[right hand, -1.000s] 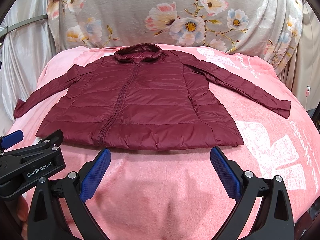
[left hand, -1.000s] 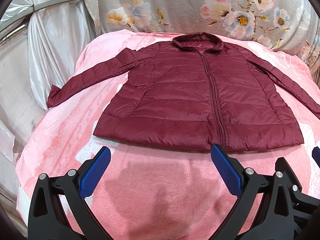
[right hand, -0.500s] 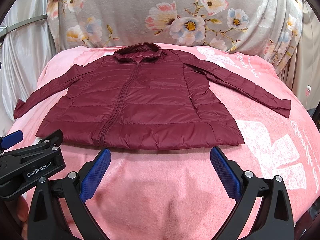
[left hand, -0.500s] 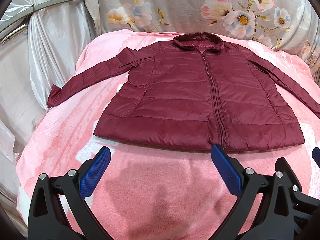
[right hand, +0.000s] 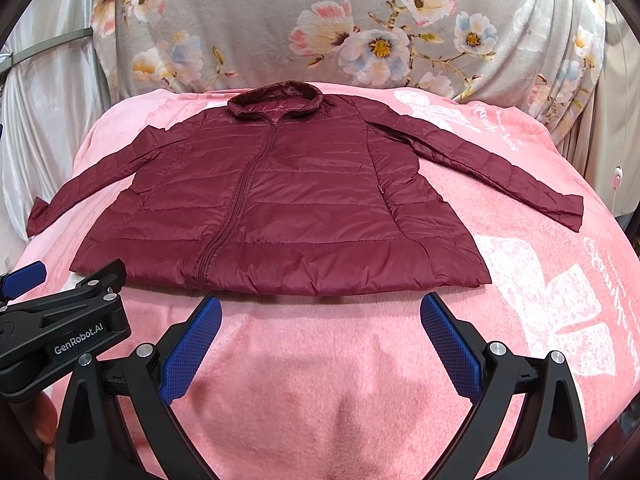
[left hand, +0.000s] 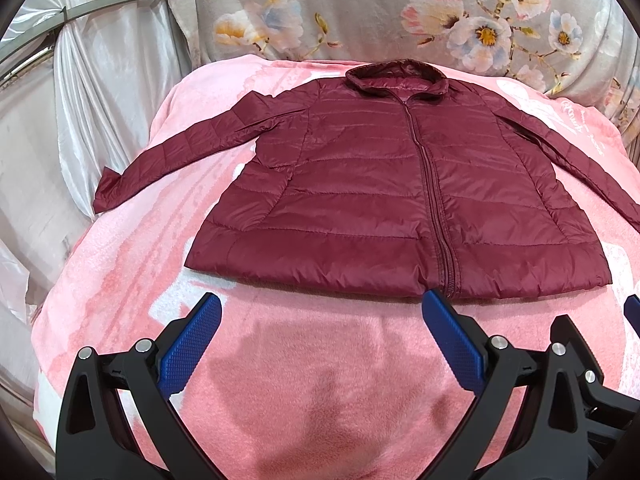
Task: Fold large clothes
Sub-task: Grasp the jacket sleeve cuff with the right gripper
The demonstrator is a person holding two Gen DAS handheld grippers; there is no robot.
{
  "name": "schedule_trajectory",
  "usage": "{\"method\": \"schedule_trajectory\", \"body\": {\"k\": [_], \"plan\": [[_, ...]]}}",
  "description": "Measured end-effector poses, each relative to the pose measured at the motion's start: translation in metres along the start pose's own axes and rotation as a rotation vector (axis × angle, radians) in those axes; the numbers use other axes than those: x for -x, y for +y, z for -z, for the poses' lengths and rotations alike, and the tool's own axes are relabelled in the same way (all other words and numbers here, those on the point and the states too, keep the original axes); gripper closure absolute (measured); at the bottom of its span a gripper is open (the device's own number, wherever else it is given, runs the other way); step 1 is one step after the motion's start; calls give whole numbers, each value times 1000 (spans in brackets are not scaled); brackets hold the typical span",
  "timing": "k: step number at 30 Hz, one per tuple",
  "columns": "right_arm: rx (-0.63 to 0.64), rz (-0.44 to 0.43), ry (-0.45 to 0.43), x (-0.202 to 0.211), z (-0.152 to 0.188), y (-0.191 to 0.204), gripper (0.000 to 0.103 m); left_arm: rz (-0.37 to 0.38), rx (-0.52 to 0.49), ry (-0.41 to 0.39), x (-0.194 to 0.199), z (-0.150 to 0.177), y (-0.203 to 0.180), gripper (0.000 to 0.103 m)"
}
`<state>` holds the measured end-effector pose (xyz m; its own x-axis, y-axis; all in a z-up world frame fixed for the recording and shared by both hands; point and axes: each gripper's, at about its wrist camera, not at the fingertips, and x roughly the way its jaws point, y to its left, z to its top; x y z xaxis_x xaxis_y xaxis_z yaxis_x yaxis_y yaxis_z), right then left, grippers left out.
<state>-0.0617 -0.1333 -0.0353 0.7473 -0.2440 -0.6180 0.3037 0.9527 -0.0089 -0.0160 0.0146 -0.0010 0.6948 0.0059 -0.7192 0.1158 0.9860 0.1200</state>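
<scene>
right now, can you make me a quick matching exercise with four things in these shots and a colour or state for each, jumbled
Things:
1. puffer jacket
2. blanket
3. left gripper
4. backdrop cloth

Colour or state:
A. grey with a flower print
B. open, fingers apart, holding nothing
C. dark red, zipped, flat with both sleeves spread out
D. pink, under the jacket

Pairs: 1-C, 2-D, 3-B, 4-A
</scene>
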Motion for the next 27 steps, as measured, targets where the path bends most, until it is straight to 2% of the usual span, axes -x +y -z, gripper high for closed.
{"method": "schedule_trajectory", "body": {"k": [7,11,16,21,27], "plan": [[-19,-44,28,-21,-1,-12,5,18,-7,28,-13,-4,-1,5],[-62,-6,27,-33,-11,-41,5,24,14,53,-26,-11,1,5],[-199,91,13,-51,-32,-119,5,28,34,66,-47,-24,6,5],[-368,245,-4,-80,-53,-218,5,13,48,65,-70,-39,12,5],[-646,303,0,-125,-66,-328,6,-7,79,87,-99,-59,22,5]]}}
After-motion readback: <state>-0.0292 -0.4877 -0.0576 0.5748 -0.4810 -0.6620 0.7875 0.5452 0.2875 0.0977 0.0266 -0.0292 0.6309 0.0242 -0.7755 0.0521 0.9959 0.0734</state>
